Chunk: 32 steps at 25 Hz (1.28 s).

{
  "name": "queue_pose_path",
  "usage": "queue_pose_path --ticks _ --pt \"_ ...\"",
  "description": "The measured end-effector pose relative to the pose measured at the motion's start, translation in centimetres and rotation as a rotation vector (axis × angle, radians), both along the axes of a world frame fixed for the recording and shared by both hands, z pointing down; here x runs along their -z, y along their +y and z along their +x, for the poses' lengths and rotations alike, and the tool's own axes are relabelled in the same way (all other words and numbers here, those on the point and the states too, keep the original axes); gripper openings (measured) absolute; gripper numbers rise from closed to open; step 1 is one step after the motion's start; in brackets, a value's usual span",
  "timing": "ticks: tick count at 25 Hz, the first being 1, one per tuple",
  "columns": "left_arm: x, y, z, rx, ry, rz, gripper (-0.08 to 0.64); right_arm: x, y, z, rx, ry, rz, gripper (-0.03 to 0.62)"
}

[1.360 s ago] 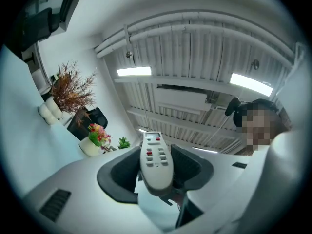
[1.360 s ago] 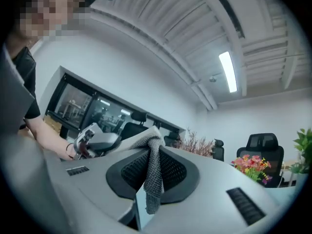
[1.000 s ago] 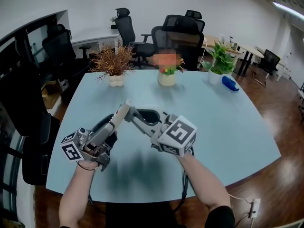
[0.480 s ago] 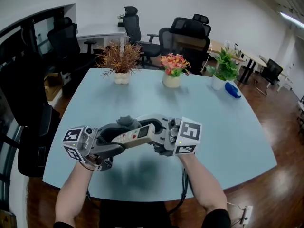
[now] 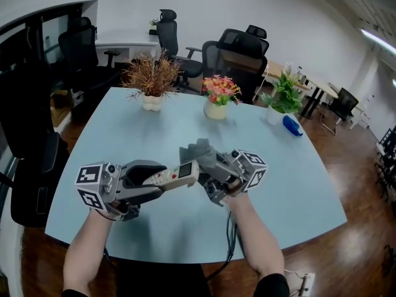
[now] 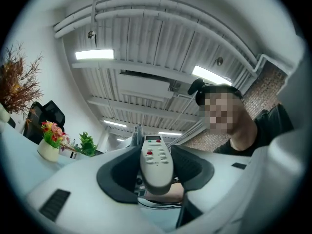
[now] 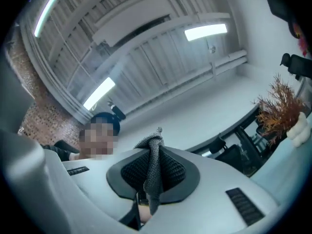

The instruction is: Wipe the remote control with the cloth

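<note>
Right gripper [image 5: 209, 173] has swung off the remote control [image 5: 174, 176] and rolled; its jaws pinch the grey cloth [image 5: 198, 150], bunched just beside the remote's display end. Left gripper [image 5: 158, 179] clamps the remote's button end, above the table [image 5: 284, 166].

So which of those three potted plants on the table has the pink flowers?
The middle one, between the dry brown plant and the leafy green one.

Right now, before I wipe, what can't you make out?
Print on the remote buttons: too small in head view, illegible in left gripper view.
Underside of the remote: shown in no view.
Whether the cloth touches the remote's tip: they overlap in head view.
Rest of the cloth: right gripper view shows only the pinched fold.
</note>
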<state>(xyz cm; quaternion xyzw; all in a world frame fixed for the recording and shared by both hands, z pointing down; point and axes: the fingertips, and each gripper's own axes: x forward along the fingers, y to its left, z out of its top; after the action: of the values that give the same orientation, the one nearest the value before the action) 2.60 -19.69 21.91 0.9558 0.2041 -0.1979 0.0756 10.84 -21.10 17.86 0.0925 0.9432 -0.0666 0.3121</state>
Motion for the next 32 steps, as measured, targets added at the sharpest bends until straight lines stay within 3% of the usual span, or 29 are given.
queue_pose_path --ticks 3,6,8,9,11,13,15,16,18,21,24,26,28,29,30,32 --pt "-0.5 -1.7 -0.2 0.078 -0.031 -0.035 0.198 1.7 1.4 1.8 -0.011 -0.067 0.068 0.023" --pt "-0.5 -2.7 -0.3 0.110 -0.041 -0.053 0.198 1.3 2.0 -0.2 -0.044 0.061 0.138 0.023" --pt "-0.4 -2.1 -0.1 0.124 -0.040 -0.016 0.198 0.5 0.7 -0.4 -0.115 0.119 0.108 0.025" --pt "-0.5 -1.9 0.1 0.155 -0.047 0.026 0.198 -0.1 -1.0 0.0 -0.198 0.151 0.057 0.025" --pt "-1.0 -2.3 0.7 0.331 -0.109 0.188 0.198 -1.8 -6.0 1.8 -0.443 0.246 -0.089 0.025" --pt "-2.8 -4.5 1.6 0.654 -0.268 0.484 0.198 -2.6 -9.0 3.5 -0.618 0.290 -0.184 0.025" --pt "-4.8 -6.8 1.9 0.935 -0.438 0.761 0.198 -1.4 -8.6 3.3 -0.671 0.299 -0.144 0.025" --pt "-5.4 -7.5 2.0 1.019 -0.490 0.839 0.198 -0.9 -7.8 2.1 -0.687 0.333 -0.085 0.025" --pt "-6.0 -7.9 2.3 1.091 -0.532 0.894 0.198 -2.0 -6.5 -1.8 -0.695 0.473 0.029 0.025" --pt "-5.4 -7.5 2.4 1.117 -0.493 0.878 0.198 -6.1 -6.2 -6.7 -0.688 0.694 0.110 0.025" --pt "-5.1 -7.1 2.5 1.115 -0.468 0.896 0.198 -6.7 -8.4 -4.7 -0.797 0.701 0.061 0.026" --pt "-5.2 -7.0 2.6 1.140 -0.469 0.972 0.198 -7.1 -10.9 -1.1 -0.927 0.715 -0.023 0.026" --pt "-5.7 -6.9 2.9 1.207 -0.497 1.153 0.198 -7.4 -12.6 2.0 -1.045 0.742 -0.093 0.026" --pt "-6.1 -6.9 3.1 1.247 -0.523 1.292 0.198 -6.9 -12.6 2.7 -1.059 0.727 -0.114 0.026" --pt "-6.7 -6.9 3.5 1.278 -0.554 1.452 0.198 -6.1 -12.0 2.6 -1.028 0.693 -0.128 0.026" --pt "-8.0 -6.1 4.6 1.271 -0.595 1.720 0.198 -4.6 -9.7 0.2 -0.867 0.640 -0.144 0.026"
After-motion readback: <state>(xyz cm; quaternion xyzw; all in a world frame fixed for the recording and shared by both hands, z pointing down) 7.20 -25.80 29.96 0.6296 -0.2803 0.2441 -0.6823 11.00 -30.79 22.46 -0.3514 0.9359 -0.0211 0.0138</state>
